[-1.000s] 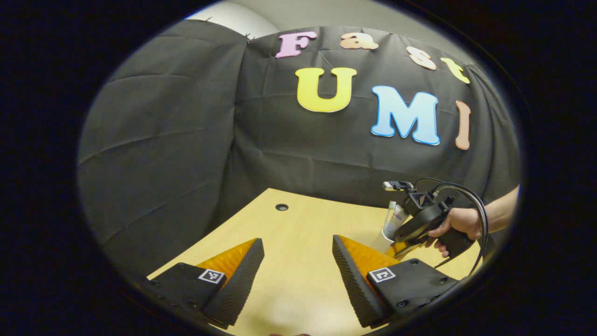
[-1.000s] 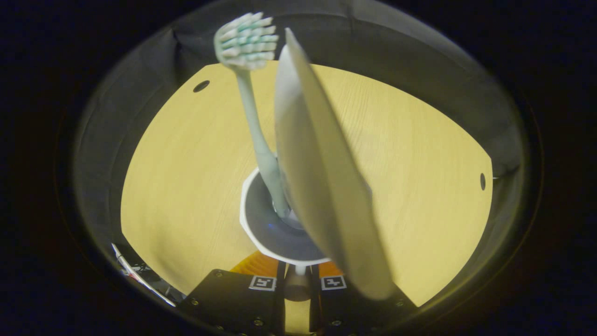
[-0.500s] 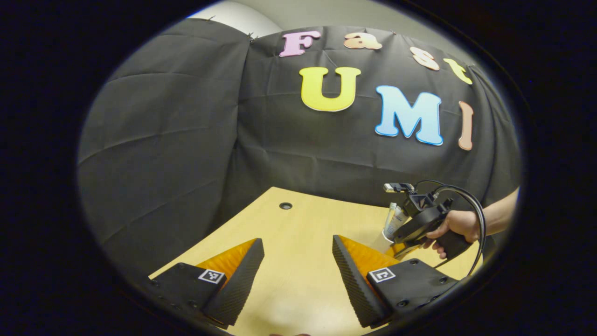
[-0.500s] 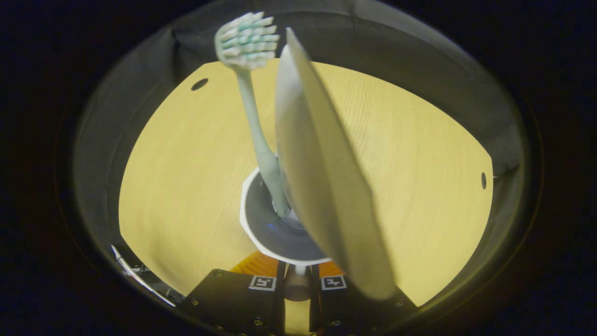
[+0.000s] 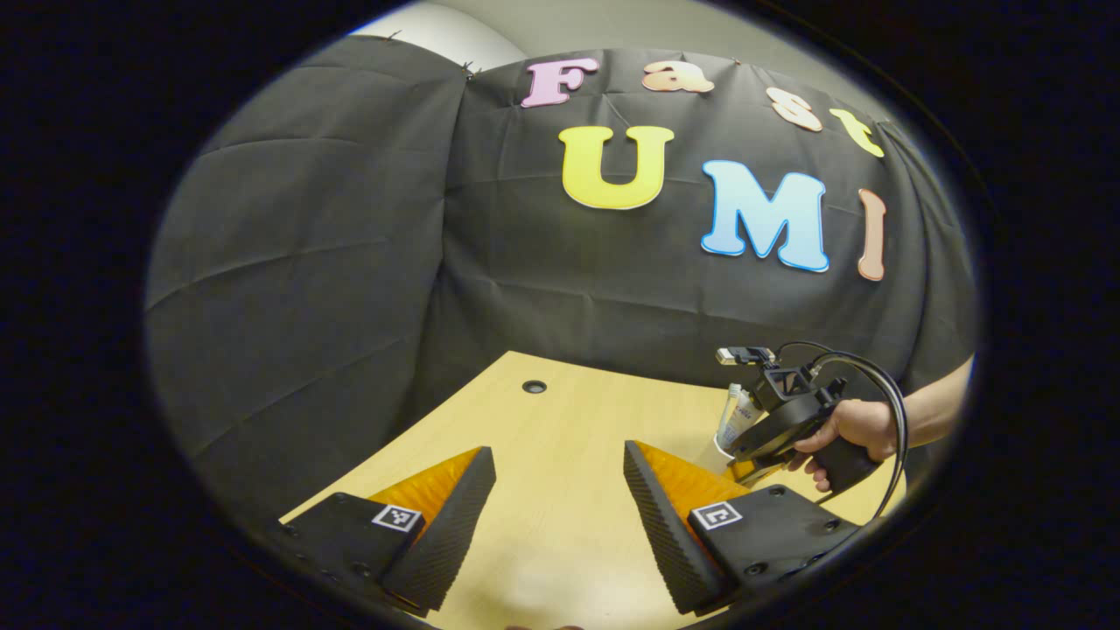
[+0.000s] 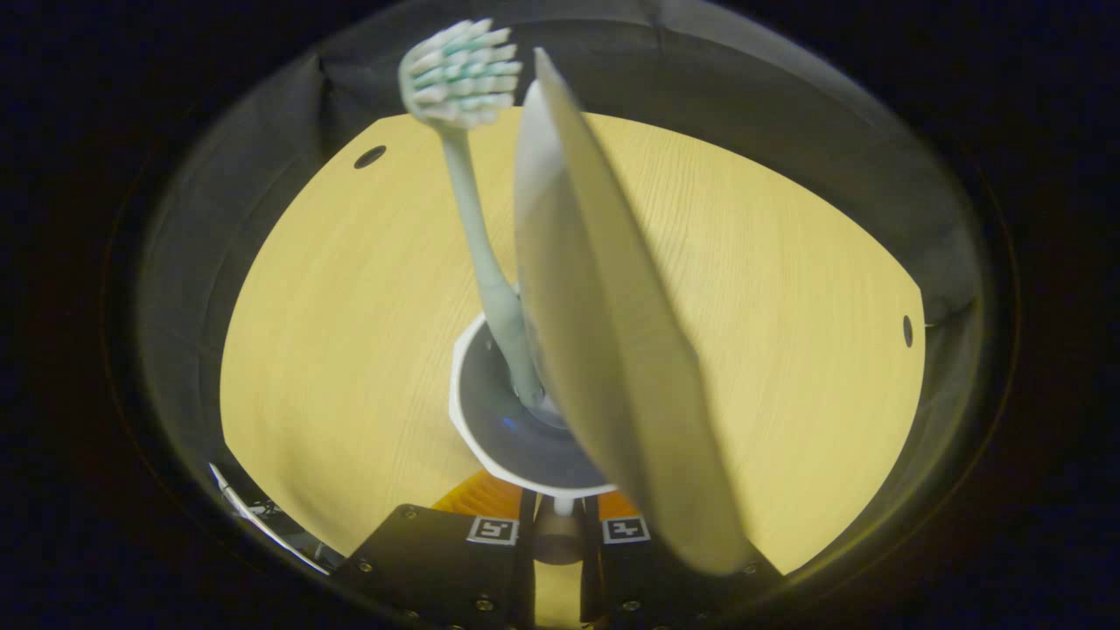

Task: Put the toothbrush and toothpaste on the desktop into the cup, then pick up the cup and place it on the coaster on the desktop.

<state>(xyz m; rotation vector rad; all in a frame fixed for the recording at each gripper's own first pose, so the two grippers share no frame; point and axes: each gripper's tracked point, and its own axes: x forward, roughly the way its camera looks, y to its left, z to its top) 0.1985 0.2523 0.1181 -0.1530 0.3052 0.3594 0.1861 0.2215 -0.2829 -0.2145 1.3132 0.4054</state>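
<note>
between our right hand-held gripper (image 6: 560, 512) fingers, clamped on its rim, sits the white faceted cup (image 6: 490, 437) above the pale wooden surface (image 6: 787, 306); a mint-green toothbrush (image 6: 477, 227) and a white toothpaste tube (image 6: 604, 324) stand inside. our left hand-held gripper (image 5: 560, 507) hangs apart, holding nothing.

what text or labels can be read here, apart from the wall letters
Print on the white toothpaste tube in the white cup: too small to read.
Coded black-and-white square markers on the left gripper and right gripper: patterns, no words.
No text here can be quoted.
</note>
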